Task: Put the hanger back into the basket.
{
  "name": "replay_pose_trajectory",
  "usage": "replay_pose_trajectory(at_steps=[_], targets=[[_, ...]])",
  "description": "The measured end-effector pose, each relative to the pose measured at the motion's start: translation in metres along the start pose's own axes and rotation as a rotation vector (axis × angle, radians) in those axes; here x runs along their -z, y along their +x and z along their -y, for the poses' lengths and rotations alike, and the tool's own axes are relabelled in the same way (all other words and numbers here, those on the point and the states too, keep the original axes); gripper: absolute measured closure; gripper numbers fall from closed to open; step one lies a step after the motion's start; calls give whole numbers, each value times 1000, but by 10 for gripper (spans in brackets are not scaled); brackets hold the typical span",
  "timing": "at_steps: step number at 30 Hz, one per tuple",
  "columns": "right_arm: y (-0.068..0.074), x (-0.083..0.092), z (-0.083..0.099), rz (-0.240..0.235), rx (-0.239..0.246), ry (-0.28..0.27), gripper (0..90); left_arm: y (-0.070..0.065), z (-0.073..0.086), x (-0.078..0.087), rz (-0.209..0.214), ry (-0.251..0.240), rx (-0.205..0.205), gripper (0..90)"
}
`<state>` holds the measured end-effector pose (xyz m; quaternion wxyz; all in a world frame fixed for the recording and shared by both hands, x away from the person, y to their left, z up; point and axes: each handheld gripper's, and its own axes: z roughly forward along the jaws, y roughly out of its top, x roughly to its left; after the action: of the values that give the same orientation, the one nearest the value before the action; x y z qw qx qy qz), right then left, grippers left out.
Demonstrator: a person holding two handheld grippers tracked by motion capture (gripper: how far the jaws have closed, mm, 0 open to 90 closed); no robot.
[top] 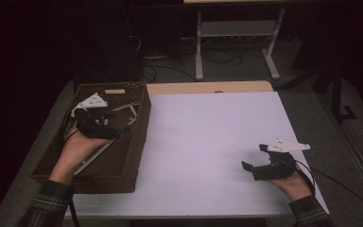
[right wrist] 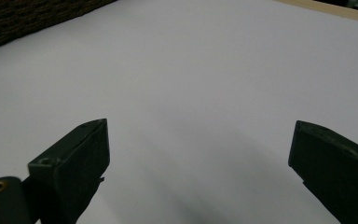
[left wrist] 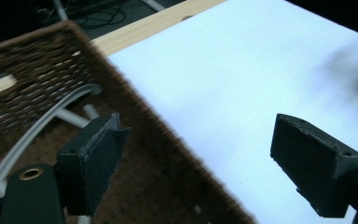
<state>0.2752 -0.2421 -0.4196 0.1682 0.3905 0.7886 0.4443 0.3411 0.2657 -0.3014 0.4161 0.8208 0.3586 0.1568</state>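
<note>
I have the left gripper (top: 123, 124) over the brown woven basket (top: 139, 142) at the left side of the table, its jaws spread wide with nothing between them. In the left gripper view one jaw sits above the basket floor and the other above the white table sheet (left wrist: 242, 79), so the basket's right wall (left wrist: 168, 154) runs between them.

White curved pieces (left wrist: 51, 114), possibly a hanger, lie on the basket floor. The long pale bar (top: 94, 156) of them runs from near-left to far-right, roughly along the basket's long axis. I cannot tell their ends apart.

A small pale tag (top: 115, 91) sits on the basket's far wall; I can read no writing on it.

My right gripper (top: 254, 166) rests low at the near right of the sheet, jaws wide open and empty, pointing left across the table.

Between the basket's right wall and the right gripper the white sheet (top: 203, 137) gives me broad open room. A strip of bare wood (top: 208, 87) edges the table on the far side.
</note>
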Motion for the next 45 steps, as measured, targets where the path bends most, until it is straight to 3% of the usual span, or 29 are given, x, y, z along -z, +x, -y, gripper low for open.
replay_pose_trajectory(at_steps=[19, 29, 37, 45], targets=[[0, 0, 0, -12, 7, -2, 50, -74, -11, -62, 145, -26, -63, 120], [1, -1, 0, -17, 14, -2, 50, -104, -6, -92, 207, -30, -79, 98], [2, -1, 1, -22, 15, 2, 50, -117, 9, -114, 212, -42, -95, 61], [2, 3, 6, -21, 3, 2, 46, -119, 29, -127, 202, -45, -92, 61]])
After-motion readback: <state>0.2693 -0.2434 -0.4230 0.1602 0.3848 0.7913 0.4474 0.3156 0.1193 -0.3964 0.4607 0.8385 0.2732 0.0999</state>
